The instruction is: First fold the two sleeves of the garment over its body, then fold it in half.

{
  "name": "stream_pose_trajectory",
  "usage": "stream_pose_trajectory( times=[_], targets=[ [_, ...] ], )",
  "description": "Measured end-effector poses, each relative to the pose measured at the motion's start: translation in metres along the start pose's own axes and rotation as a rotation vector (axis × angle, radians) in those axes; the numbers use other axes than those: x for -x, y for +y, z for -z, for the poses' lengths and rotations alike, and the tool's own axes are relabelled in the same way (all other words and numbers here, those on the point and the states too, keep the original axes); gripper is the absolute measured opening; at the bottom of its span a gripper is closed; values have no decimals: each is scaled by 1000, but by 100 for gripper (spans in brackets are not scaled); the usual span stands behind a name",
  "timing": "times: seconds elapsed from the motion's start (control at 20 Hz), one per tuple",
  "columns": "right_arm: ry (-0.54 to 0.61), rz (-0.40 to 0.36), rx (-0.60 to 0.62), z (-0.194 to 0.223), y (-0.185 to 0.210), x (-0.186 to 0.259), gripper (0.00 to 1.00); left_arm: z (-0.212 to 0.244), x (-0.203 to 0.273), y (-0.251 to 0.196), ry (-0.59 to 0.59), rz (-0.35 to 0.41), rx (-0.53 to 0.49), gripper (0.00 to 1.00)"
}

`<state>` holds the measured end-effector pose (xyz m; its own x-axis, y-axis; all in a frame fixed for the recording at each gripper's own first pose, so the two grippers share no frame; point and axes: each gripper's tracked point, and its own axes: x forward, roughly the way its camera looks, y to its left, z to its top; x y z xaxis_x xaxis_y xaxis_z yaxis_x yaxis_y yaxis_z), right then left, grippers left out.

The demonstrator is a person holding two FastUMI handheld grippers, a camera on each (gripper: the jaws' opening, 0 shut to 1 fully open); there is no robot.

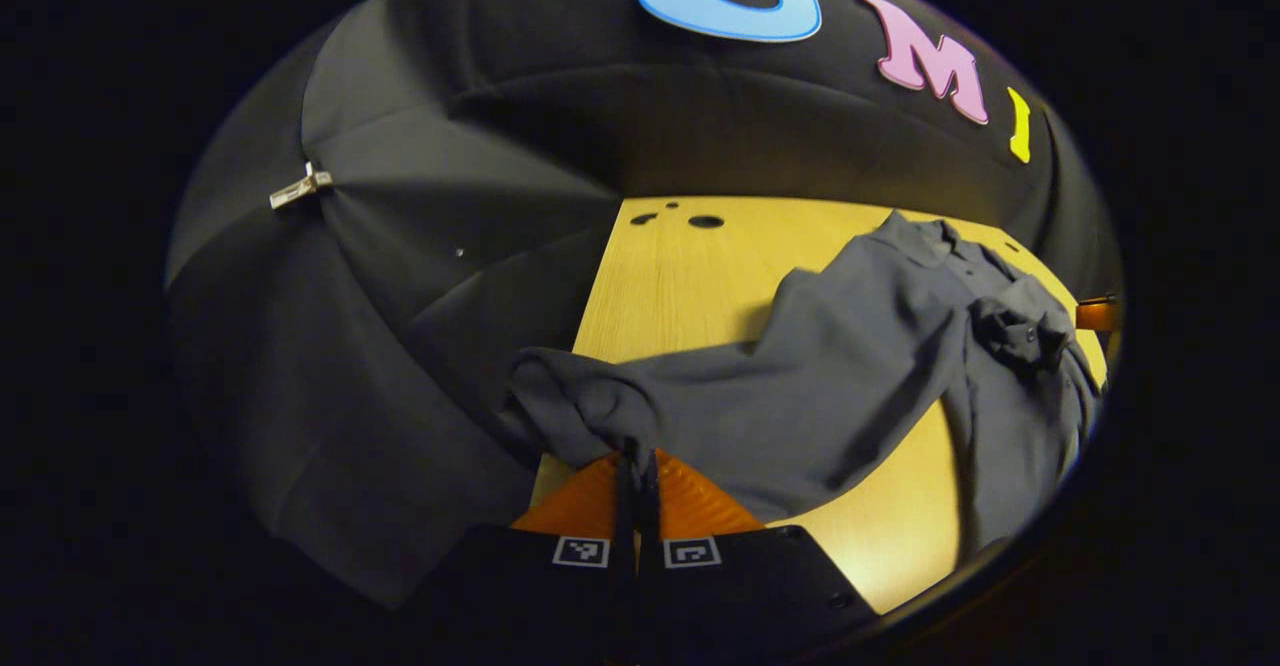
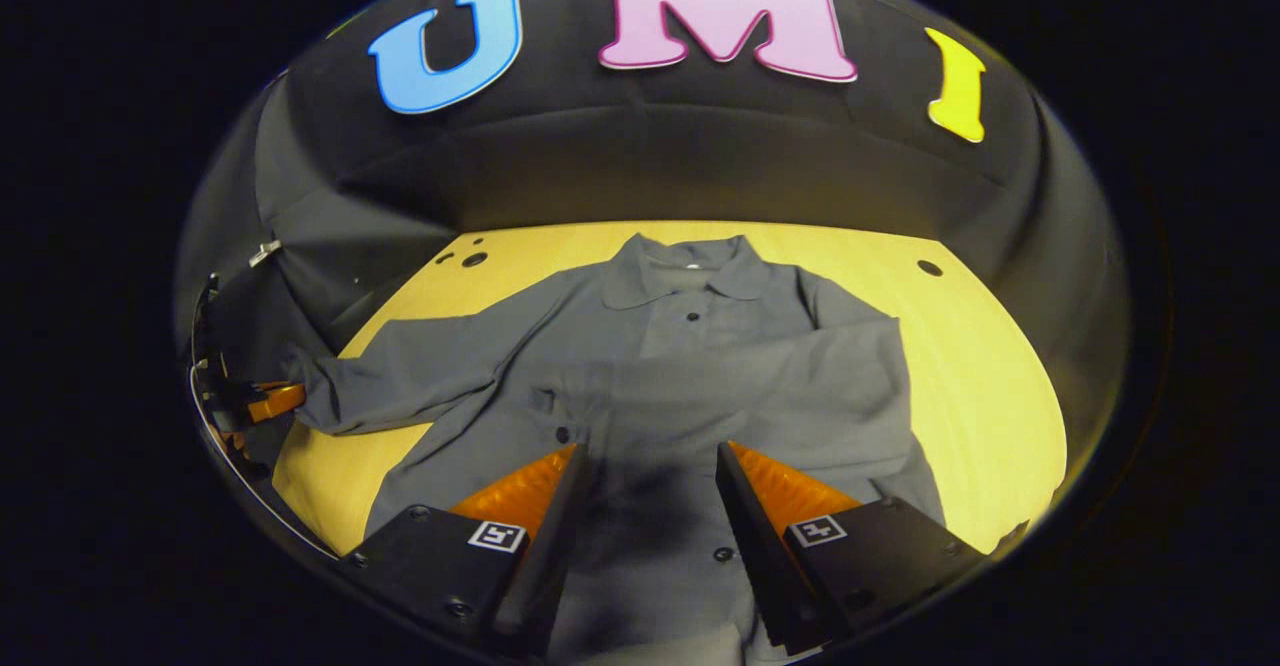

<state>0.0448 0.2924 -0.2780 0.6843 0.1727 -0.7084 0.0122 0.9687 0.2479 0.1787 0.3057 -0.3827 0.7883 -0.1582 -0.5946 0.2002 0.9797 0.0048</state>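
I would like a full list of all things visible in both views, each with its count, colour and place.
garment: one, grey, collared with buttons, spread on the table; one sleeve already lies across the body, the other sleeve stretches out sideways.
table: one, light wood with a few dark holes, under the garment.
booth wall: one, black cloth, behind and beside the table.
clip: one, pale metal, on the cloth wall.
left gripper: one, jaws closed on the end of the outstretched sleeve.
right gripper: one, jaws open, above the body of the garment.
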Motion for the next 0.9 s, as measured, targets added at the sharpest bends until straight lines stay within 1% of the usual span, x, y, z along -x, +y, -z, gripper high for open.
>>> stream_pose_trajectory(
  times=[0.1, 0.15, 0.2, 0.35, 0.5, 0.7, 0.75, 0.9],
  targets=[
    [-26, 19, -21, -7, -18, 12, 80, -24, 19, -17, -42, 30, 1, 5],
    [-37, 28, -26, -8, -27, 19, 80, -36, 28, -27, -63, 46, 4, 8],
    [-44, 38, -28, -8, -36, 24, 80, -49, 37, -35, -90, 59, 10, 5],
    [-51, 60, -47, -2, -65, 41, 80, -93, 64, -64, -171, 95, 20, 5],
    [-54, 66, -84, 4, -84, 54, 80, -124, 78, -93, -216, 114, 9, 5],
    [-74, 82, -141, 4, -121, 68, 80, -154, 95, -148, -239, 162, 15, 5],
    [-76, 94, -159, 7, -139, 71, 80, -161, 100, -174, -241, 185, 9, 5],
    [-87, 114, -188, 10, -172, 79, 80, -166, 104, -225, -227, 232, -6, 5]
  ],
)
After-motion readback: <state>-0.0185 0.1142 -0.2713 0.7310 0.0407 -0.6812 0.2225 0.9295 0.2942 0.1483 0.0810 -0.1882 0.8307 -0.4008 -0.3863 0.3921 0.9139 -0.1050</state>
